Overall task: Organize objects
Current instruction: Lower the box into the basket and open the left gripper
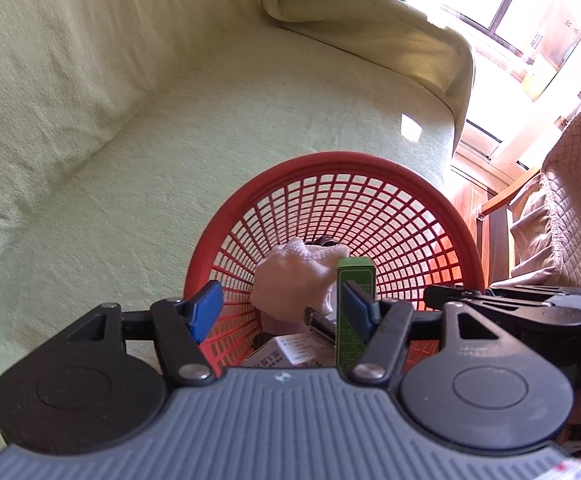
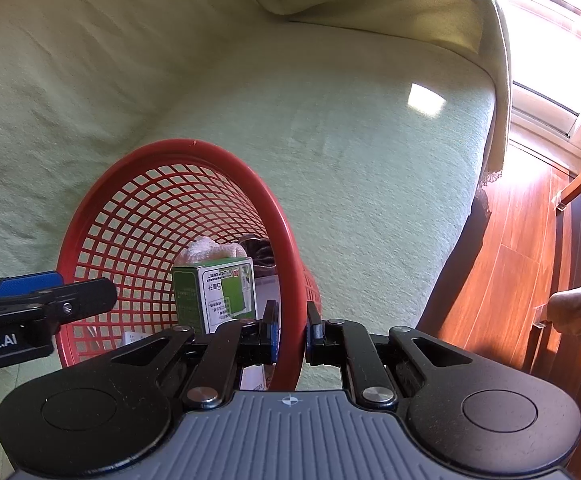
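Dropping the green box (image 2: 214,298) into the red basket (image 1: 464,232) on the sofa's (image 1: 170,140) seat.
Left gripper (image 1: 282,308) is spread, the box beside its right pad, apparently let go; right gripper (image 2: 292,334) pinches the basket's near rim. Next, I judge: lift clear. Counted: one basket, one green box, one white cloth (image 1: 298,276), some cartons underneath.
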### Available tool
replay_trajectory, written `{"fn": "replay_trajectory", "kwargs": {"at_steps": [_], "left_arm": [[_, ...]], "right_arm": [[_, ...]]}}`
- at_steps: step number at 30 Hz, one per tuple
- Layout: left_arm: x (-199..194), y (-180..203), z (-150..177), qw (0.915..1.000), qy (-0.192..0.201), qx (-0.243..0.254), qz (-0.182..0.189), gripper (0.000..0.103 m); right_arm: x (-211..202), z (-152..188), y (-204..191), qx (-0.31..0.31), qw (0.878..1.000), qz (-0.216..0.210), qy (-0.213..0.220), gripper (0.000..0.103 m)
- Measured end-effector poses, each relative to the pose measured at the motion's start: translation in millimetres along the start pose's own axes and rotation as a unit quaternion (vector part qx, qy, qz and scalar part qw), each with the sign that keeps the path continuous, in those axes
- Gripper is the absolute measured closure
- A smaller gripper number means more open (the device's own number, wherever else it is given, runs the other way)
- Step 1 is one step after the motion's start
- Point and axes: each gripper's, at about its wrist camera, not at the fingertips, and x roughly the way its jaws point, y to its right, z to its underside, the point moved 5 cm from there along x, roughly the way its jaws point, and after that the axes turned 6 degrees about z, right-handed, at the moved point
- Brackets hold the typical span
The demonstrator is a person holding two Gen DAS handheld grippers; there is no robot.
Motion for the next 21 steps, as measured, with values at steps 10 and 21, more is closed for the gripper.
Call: {"fn": "replay_trajectory", "kwargs": {"at_steps": [10, 21], "left_arm": [[-37, -54, 20, 0.9974, 0.017, -0.048, -0.052, 0.041], [-58, -123, 76, 0.9891, -0.004, -0.096, -0.111, 0.042]], "right_arm": [[0, 0, 2, 0.000, 1.000, 0.000, -0.001, 0.095], [-3, 3, 5, 0.001, 1.000, 0.007, -0.002, 0.095]]}}
